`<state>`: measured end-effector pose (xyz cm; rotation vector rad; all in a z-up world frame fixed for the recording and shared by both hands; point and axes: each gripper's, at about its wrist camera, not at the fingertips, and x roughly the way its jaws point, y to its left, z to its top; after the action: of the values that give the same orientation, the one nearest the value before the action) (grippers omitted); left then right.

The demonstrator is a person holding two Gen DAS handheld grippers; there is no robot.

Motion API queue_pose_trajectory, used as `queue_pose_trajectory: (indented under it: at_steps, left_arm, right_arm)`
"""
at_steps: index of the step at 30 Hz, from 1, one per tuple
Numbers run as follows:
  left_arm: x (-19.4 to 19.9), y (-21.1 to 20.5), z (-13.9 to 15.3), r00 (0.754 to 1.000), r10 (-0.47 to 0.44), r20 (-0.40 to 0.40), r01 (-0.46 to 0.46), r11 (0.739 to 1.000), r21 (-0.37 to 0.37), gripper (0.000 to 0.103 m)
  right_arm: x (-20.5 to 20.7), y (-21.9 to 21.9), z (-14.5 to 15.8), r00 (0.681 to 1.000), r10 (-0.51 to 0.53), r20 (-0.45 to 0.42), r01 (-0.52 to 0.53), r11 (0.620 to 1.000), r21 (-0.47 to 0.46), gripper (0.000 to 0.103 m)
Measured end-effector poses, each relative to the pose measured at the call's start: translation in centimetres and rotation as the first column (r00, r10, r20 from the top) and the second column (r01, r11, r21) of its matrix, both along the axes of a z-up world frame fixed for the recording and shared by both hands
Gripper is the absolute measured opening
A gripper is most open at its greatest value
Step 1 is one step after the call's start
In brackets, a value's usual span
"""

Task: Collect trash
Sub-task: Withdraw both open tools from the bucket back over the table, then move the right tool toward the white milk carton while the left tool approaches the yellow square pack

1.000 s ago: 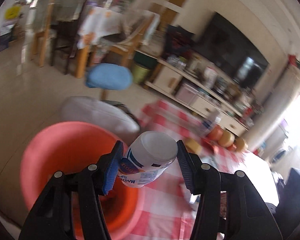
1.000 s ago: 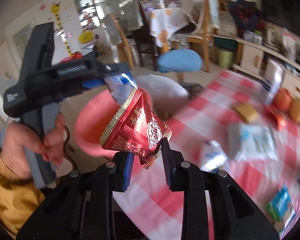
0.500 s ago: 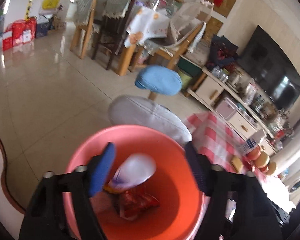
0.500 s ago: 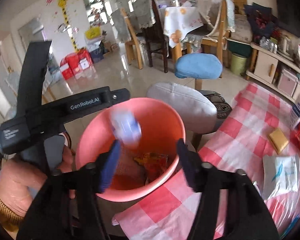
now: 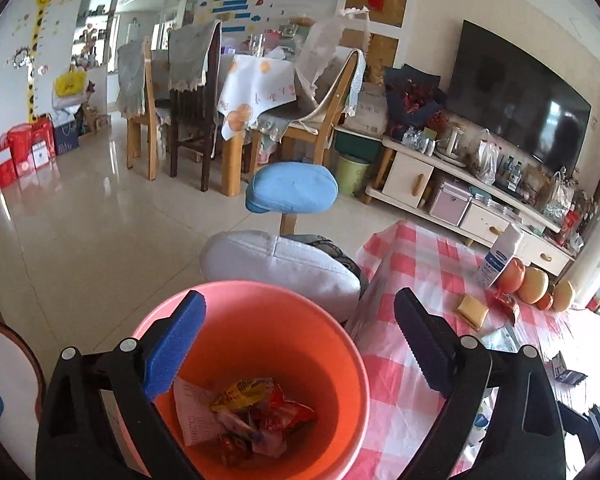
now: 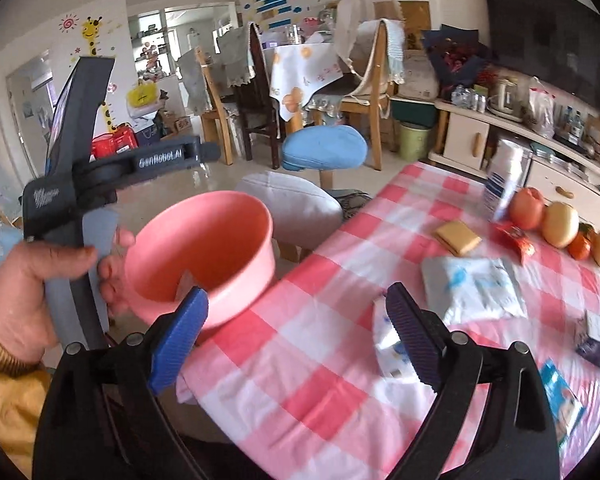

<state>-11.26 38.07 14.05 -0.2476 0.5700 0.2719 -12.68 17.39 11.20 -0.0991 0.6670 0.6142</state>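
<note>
left claw [image 5: 300,344] just opened wide, empty, over pink bucket [image 5: 260,312] | right claw [image 6: 296,328] just opened wide, empty, beside bucket | wrappers [image 5: 252,412] in bucket bottom | risk: bucket sits at table [image 6: 300,380] edge, a bump could tip it

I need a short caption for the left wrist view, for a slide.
Open left gripper above the pink bin, wrappers inside, beside the checked table.

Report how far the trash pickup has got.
Done: wrappers lie in the pink bucket. In hand: nothing; left gripper and right gripper have just been opening, jaws empty. Left: white packet, red wrapper and other litter on the checked tablecloth.
</note>
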Motion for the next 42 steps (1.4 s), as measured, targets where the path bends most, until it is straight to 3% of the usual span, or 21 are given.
queue_pose_trajectory:
  at_steps: [10,23,42]
  left_arm:
    - [0.3,-5.4,2.3,0.999,-0.05,0.008,0.048,0.993,0.103,0.094]
    - [2.1,-12.6,4.0,0.99,-0.144,-0.004,0.143,0.975,0.169,0.094]
    - [4.8,-22.2,3.8,0.958,-0.274,-0.088,0.287,0.9,0.328,0.094]
  right_arm:
    - [-2.6,-5.0,0.0,0.995,-0.073,0.074,0.077,0.996,-0.049,0.095]
    - [-2.4,-11.0,-0.2,0.984,-0.163,0.072,0.163,0.987,0.012,0.095]
    - [-0.5,-18.0,-0.4,0.96,-0.268,0.078,0.265,0.963,0.043,0.095]
